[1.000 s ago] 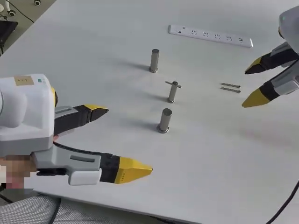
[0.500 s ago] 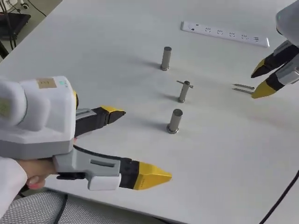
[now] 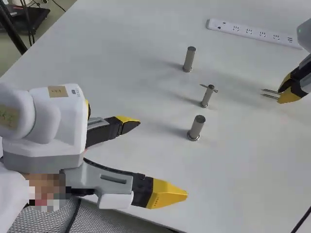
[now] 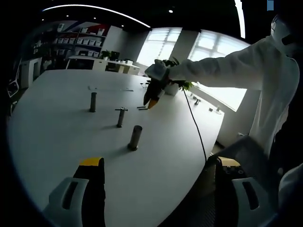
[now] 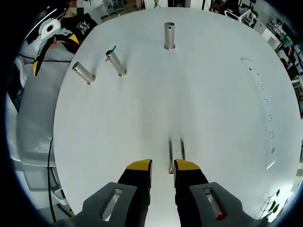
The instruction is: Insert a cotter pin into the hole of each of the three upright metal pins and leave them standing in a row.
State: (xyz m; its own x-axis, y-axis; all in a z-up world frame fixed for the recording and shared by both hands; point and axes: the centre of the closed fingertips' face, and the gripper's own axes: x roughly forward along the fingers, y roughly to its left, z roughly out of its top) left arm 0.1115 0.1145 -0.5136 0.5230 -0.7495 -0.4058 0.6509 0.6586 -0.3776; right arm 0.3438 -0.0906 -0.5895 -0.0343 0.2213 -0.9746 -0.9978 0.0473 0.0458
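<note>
Three upright metal pins stand in a row: the far pin [image 3: 188, 58], the middle pin [image 3: 207, 95] with a cotter pin through its top, and the near pin [image 3: 196, 127]. Two loose cotter pins [image 3: 269, 93] lie flat to their right. My right gripper [image 3: 290, 90] is down at their ends. In the right gripper view its jaws [image 5: 163, 168] stand a narrow gap apart, with the end of the left cotter pin [image 5: 170, 156] between the tips and the other cotter pin [image 5: 182, 149] beside it. My left gripper [image 3: 155, 158] hovers wide open near the table's front, holding nothing.
A white power strip [image 3: 250, 31] lies at the back of the white table [image 3: 121, 63]. In the left gripper view the three pins [image 4: 121, 117] stand ahead, and a white sleeve [image 4: 222, 66] reaches in from the right. The table's front edge is just under my left gripper.
The right gripper has come down onto the ends of the loose cotter pins and its jaws have narrowed. The left gripper stays wide open. The head camera has shifted.
</note>
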